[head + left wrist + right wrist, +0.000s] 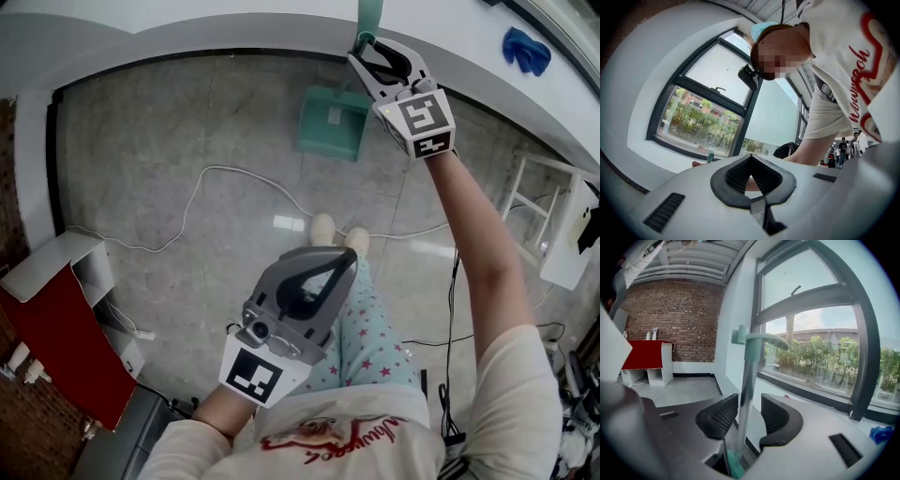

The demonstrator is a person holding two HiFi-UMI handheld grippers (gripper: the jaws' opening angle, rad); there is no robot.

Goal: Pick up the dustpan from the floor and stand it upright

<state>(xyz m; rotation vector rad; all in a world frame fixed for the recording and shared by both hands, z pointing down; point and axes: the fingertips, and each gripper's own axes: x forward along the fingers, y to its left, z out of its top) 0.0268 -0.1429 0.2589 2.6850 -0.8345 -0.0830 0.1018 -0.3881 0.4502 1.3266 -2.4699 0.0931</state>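
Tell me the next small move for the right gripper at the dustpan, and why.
Probably draw the right gripper straight back off the pole without nudging it. The dustpan already stands upright by the wall, and the jaws are apart around its pole, not clamping it.

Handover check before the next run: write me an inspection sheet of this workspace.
Surface: grey floor, glossy.
Job's things: green dustpan stands below the sill, its handle upright.
Clutter: red-fronted cabinet at left; white rack at right; blue cloth on the sill.
Grippers: right gripper open around the handle, a gap showing beside it; left gripper shut, empty.
Cables: white cable loops across the floor; black cable at right.
Surroundings: window, brick wall.
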